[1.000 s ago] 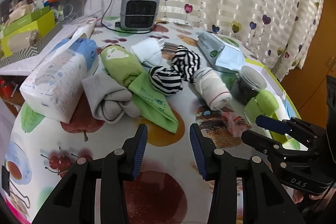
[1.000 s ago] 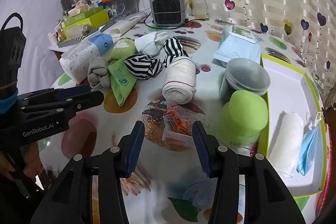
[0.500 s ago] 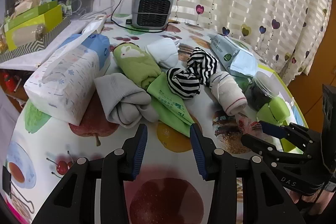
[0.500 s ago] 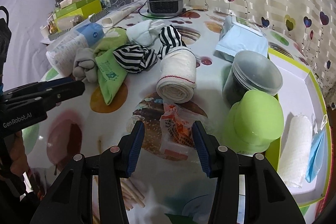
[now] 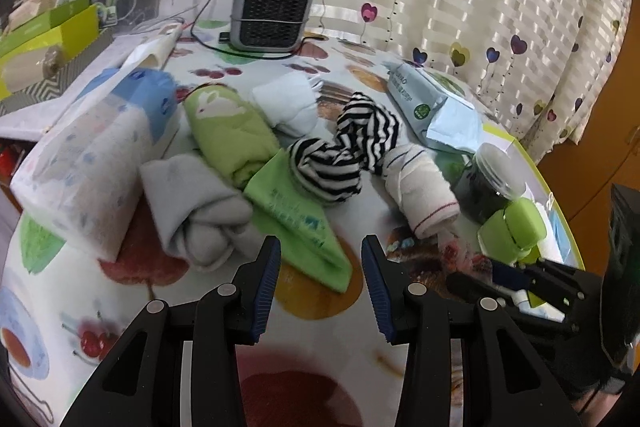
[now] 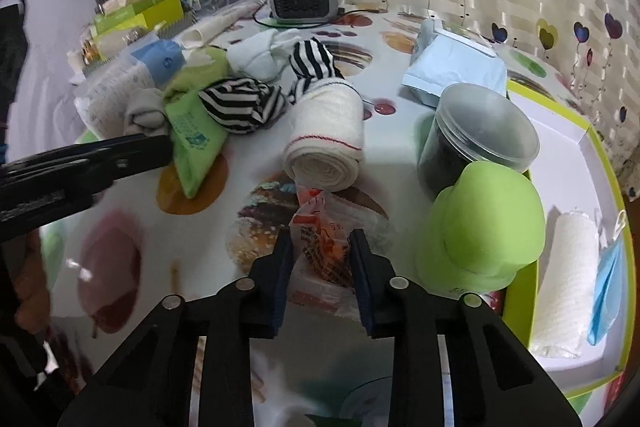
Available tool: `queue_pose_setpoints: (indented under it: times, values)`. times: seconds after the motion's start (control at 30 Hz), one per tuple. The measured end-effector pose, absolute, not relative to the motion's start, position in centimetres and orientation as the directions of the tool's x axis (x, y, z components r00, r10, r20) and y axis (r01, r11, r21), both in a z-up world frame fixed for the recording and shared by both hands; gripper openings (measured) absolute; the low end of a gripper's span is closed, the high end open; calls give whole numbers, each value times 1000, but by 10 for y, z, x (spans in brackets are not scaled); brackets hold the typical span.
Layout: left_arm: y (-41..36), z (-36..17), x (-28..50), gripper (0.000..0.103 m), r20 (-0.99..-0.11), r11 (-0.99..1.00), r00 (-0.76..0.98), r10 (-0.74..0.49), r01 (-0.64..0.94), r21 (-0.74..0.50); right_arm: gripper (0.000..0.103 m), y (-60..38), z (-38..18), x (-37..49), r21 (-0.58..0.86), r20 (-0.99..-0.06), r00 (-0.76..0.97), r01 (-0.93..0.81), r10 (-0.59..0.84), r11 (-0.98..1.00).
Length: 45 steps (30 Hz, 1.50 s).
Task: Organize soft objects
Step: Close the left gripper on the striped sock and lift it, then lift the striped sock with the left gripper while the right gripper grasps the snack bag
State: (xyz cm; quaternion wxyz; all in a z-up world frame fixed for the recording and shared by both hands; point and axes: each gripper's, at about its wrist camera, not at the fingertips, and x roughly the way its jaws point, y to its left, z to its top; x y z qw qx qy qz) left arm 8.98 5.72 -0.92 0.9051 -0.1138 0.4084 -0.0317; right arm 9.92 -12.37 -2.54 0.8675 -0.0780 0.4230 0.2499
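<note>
Right hand-held gripper [image 6: 320, 253]: jaws just closing around the crinkly snack packet [image 6: 320, 243] on the counter [image 6: 132, 227], pads flanking it, contact unclear. Left hand-held gripper [image 5: 320, 275]: spread, empty, green cloth [image 5: 300, 223] at its 12 o'clock. Rolled white towel [image 6: 328, 143] at 12 o'clock of the packet.

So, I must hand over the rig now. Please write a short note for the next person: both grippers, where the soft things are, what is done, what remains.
Right gripper: its fingers have just been closing around the orange snack packet; grip not confirmed.
Left gripper: open, empty, hovering before the green cloth.
On the table: grey sock roll, green rabbit towel, striped socks, white socks, white rolled towel.
Done: one white roll and a blue face mask lie in the green-edged tray.
Left: the pile is probably still to be sorted.
</note>
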Motion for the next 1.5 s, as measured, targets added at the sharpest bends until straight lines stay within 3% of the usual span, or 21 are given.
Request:
queue_pose_setpoints:
  times: [0.5, 0.73, 1.0, 1.17, 1.27, 1.5]
  values:
    - [54, -4, 154, 42, -732, 978, 667, -139, -26, -209, 28, -135, 16, 106, 104, -687, 600, -476, 410, 873]
    - [46, -11, 165, 48, -744, 981, 652, -146, -4, -196, 28, -135, 19, 114, 116, -681, 600, -478, 420, 871]
    - [38, -23, 180, 48, -770, 986, 626, -124, -10, -167, 28, -137, 18, 118, 125, -677, 603, -470, 422, 874]
    - [39, -26, 180, 14, -776, 989, 622, -102, -19, -146, 28, -142, 17, 120, 134, -676, 608, -454, 416, 881]
    - [41, -22, 175, 9, -767, 989, 633, -99, -19, -144, 28, -144, 16, 117, 146, -671, 610, -449, 422, 881]
    - [38, 1, 147, 8, -730, 992, 678, -87, -8, -125, 28, -148, 20, 107, 135, -654, 629, -449, 421, 883]
